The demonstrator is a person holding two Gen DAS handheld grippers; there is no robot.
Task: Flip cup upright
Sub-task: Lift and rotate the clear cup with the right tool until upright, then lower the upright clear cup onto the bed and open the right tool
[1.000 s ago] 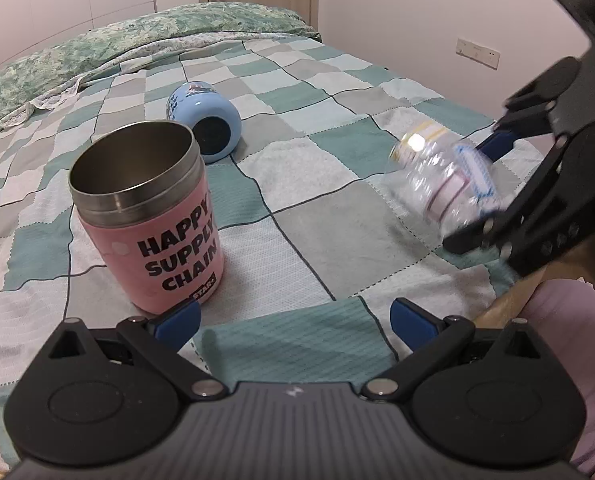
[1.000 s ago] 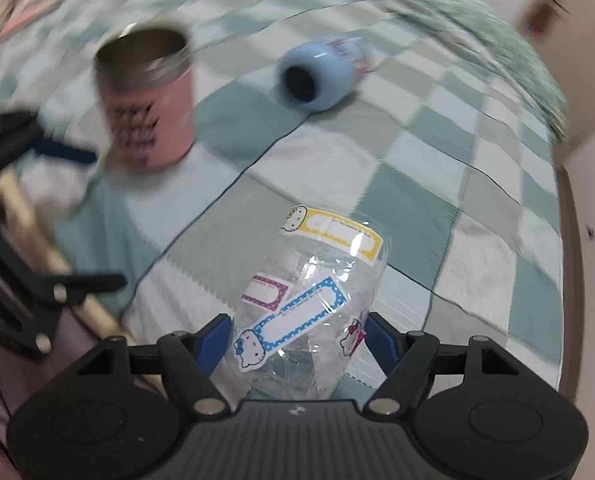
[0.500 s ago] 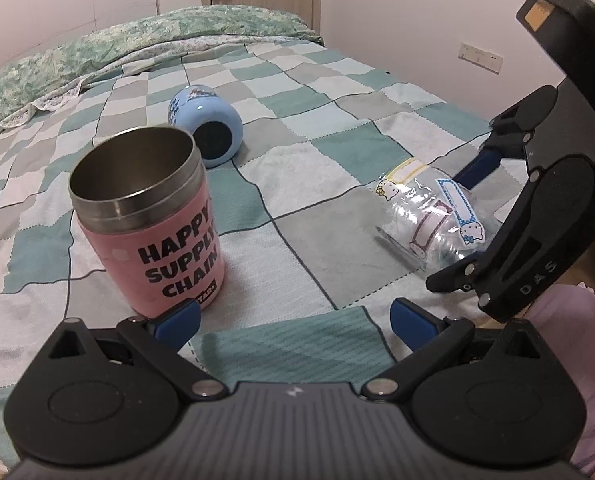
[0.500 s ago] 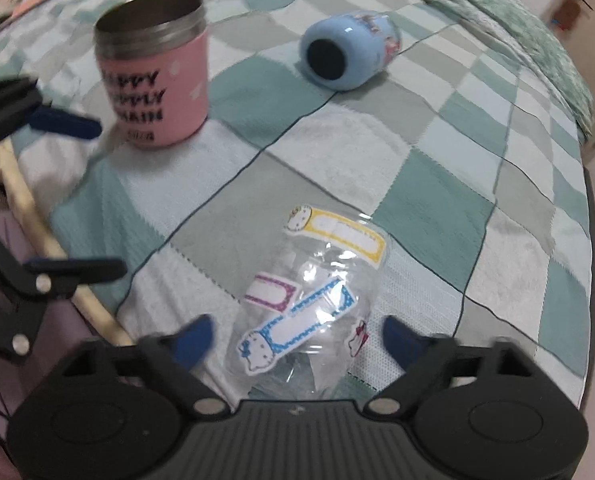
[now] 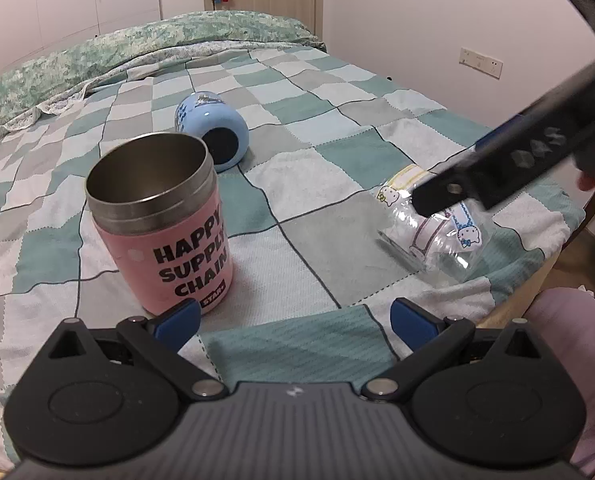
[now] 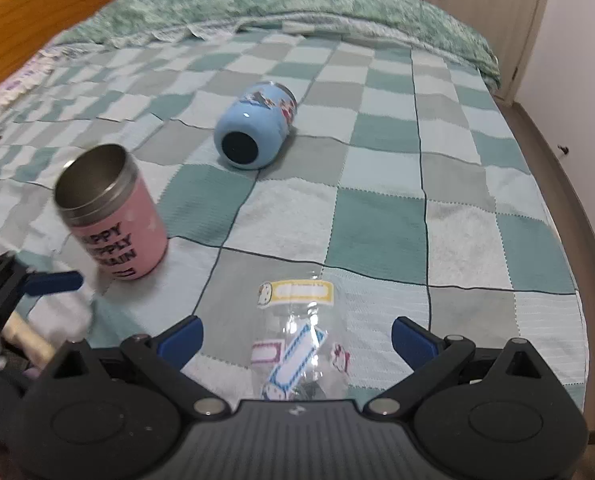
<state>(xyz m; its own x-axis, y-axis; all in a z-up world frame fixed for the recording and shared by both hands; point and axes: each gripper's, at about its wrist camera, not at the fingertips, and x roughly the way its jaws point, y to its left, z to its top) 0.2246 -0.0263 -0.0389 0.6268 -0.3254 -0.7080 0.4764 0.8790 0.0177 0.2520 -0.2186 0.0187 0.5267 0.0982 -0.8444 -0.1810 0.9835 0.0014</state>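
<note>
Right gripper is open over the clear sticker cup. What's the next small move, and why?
Probably ease the right gripper forward and down so its fingers straddle the clear cup, then close. That cup lies on its side on the blanket between the open fingers, touched by neither, while the pink cup already stands upright. The blue cup also lies on its side, farther off.

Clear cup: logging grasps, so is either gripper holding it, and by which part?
Neither. Right gripper is open around the clear cup; left gripper is open, empty.
</note>
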